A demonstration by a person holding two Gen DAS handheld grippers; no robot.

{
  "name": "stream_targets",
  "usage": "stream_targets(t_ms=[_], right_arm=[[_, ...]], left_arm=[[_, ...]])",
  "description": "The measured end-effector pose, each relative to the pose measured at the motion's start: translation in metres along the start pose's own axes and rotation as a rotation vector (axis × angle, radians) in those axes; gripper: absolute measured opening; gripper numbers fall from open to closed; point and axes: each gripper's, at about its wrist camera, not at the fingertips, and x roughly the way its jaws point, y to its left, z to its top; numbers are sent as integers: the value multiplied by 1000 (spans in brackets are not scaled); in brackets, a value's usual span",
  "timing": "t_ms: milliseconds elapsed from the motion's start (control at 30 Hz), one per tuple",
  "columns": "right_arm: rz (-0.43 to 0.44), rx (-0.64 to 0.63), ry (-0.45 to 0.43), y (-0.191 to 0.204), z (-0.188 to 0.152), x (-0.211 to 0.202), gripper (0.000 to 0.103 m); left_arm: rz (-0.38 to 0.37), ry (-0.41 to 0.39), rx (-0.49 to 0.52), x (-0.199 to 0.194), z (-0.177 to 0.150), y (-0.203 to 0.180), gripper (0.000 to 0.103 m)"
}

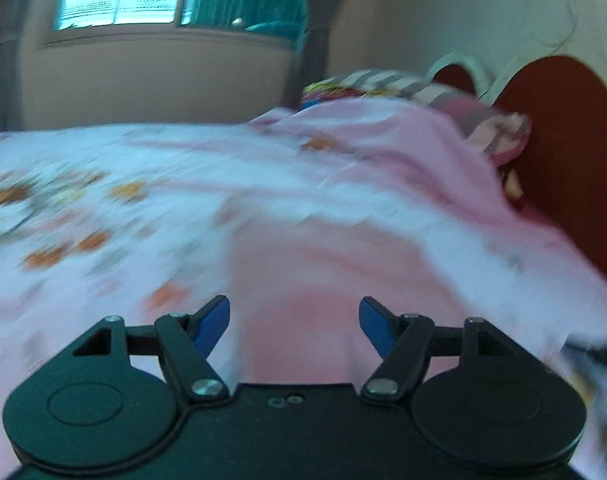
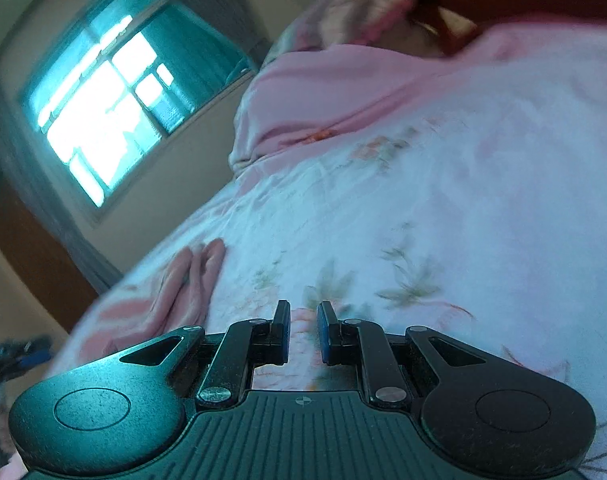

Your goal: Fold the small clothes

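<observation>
Pink garment [image 2: 191, 280] bunched on bed [image 2: 443, 208], ahead-left of right claw [image 2: 303, 332], long axis running away from it; right claw nearly closed, empty; left claw [image 1: 294, 328] wide open, empty.

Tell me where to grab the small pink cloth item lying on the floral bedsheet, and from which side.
Take the small pink cloth item at its upper end, where two rounded folds stand up as ridges from the floral bedsheet. Come from the right wrist view's lower right, jaws straddling the ridges. The right gripper is narrowly parted, with nothing visibly held, and probably must open wider first.
</observation>
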Motion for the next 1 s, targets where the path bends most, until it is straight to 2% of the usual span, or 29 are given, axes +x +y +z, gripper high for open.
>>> stream_targets(t_ms=[67,100,133,167,200,267,333,367,433,533,600,667,733,800,900,1000], right_arm=[[67,22,4,21,0,0,18],[103,38,38,36,-2,6,31],[130,45,65,50,-5,12,70],[164,48,75,65,-10,18,83],[209,42,82,79,-16,24,86],[251,20,114,105,-23,35,85],[276,33,130,121,-30,47,73],[277,62,154,125,-33,54,65],[290,124,202,128,-40,69,57],[289,157,226,132,-46,85,57],[275,176,242,135,-47,100,57],[220,200,279,140,-48,119,57],[191,228,293,144,-47,129,57],[161,255,306,145,-45,127,57],[190,338,270,136,-46,101,57],[227,387,229,126,-50,89,57]], left_arm=[[45,31,25,-11,-25,15,68],[51,45,29,-12,-36,17,68],[50,57,34,-11,-43,16,68],[46,65,44,-8,-45,13,68],[46,58,67,-5,-49,9,68],[54,60,115,7,-50,-2,68],[38,56,132,15,-50,-5,68],[47,44,142,14,-53,-6,68],[74,43,137,16,-54,0,69],[82,10,73,12,-57,16,70],[74,20,39,16,-58,22,70],[70,45,30,22,-58,22,70],[67,35,39,24,-58,20,70],[59,36,24,25,-60,23,70],[32,27,-28,25,-65,32,70],[25,17,-40,26,-67,34,70]])
